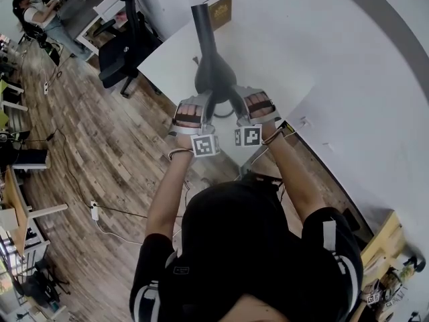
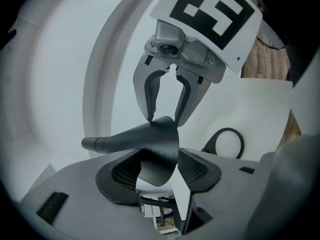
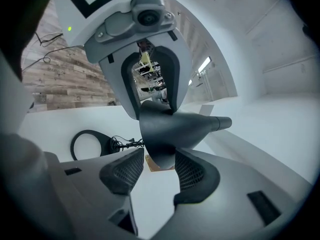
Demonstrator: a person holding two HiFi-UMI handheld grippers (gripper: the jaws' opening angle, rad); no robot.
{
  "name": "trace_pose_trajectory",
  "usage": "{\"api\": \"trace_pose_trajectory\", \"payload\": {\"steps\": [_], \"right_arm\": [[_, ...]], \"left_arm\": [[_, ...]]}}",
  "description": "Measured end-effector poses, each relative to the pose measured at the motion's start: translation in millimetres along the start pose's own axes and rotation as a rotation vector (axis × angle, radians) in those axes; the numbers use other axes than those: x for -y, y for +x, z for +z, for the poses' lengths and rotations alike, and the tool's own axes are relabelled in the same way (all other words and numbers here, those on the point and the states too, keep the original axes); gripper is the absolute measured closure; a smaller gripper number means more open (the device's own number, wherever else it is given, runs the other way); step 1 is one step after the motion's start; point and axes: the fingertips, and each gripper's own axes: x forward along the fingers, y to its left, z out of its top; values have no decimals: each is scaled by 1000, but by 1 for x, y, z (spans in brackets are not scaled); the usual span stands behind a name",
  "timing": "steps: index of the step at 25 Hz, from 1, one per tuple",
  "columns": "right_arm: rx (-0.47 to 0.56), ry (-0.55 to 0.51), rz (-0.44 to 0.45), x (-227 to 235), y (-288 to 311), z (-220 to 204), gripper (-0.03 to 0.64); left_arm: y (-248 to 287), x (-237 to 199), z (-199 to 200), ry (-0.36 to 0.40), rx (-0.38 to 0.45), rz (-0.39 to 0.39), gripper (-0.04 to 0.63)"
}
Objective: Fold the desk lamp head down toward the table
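Lamp head point(image 2: 150, 144) sits between both pairs of parted jaws.

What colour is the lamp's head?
Dark grey, almost black; the lamp head shows best in the right gripper view.

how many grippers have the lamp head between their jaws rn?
2. The left gripper is at the left of the lamp head in the head view, and the right gripper is at its right. Both have their jaws apart around the rim. None hidden.
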Motion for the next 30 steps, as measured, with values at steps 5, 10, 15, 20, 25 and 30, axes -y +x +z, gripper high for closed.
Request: {"api": "trace_pose_trajectory", "payload": {"steps": [5,10,15,20,25,30], "right_arm": [[-22,10,16,-5,3,-1,419],[-30,3,20,-5,2,0,411],[-24,20,38,-7,1,1,397],[-19,149,74,-4,-15,1,380],[49,526,80,22,-55,3,391],[122,1117,82,60,-90,3,523]], "left_arm": [[3,3,-2,1,-6,-13,362],[2,9,-1,-22,-7,-48,311],[3,18,0,-39,1,-82,282],[-18,24,11,-169,81,-145,268],[-67,14,19,-532,210,-196,269],[-101,-36,4,-1048,283,-126,355]]}}
